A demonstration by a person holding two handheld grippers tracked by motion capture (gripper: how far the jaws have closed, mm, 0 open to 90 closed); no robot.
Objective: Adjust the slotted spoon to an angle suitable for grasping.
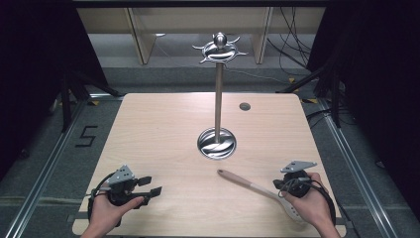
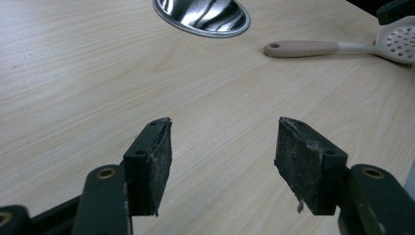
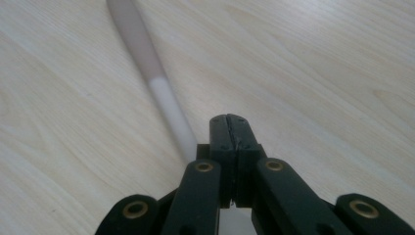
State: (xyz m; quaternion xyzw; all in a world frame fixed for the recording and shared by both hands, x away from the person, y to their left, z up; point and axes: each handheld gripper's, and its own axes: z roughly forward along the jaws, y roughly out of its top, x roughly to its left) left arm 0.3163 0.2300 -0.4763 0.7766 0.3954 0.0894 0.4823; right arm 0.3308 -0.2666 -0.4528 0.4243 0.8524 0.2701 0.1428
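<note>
Left hand-held gripper (image 1: 151,187): sat low at the near left of the counter (image 1: 158,129), jaws spread wide with nothing between them; its own view showed bare wood between the two pads (image 2: 303,161).

Right hand-held gripper (image 1: 287,184): rested at the near right edge, jaws pressed flat together and holding nothing; in its own view the closed tips (image 3: 230,128) lay just beside the utensil's pale shaft, not around it.

Slotted spoon (image 1: 257,188): lay flat on the counter, beige handle end pointing toward the middle, white perforated head (image 2: 397,43) at the person's right hand, partly hidden under that gripper.

Utensil stand (image 1: 217,89): farther off, near the counter's centre; a round mirrored base (image 1: 216,144), an upright pole and a ring of hooks at the top, all hooks bare.

Step in hand: by my reading, the approach to the spoon, with no grasp made yet.

Next move: the right jaws would likely need to open, straddle the shaft and close on it, before the spoon could be lifted toward a hook; the hole in the handle end looks like the hanging point.
</note>
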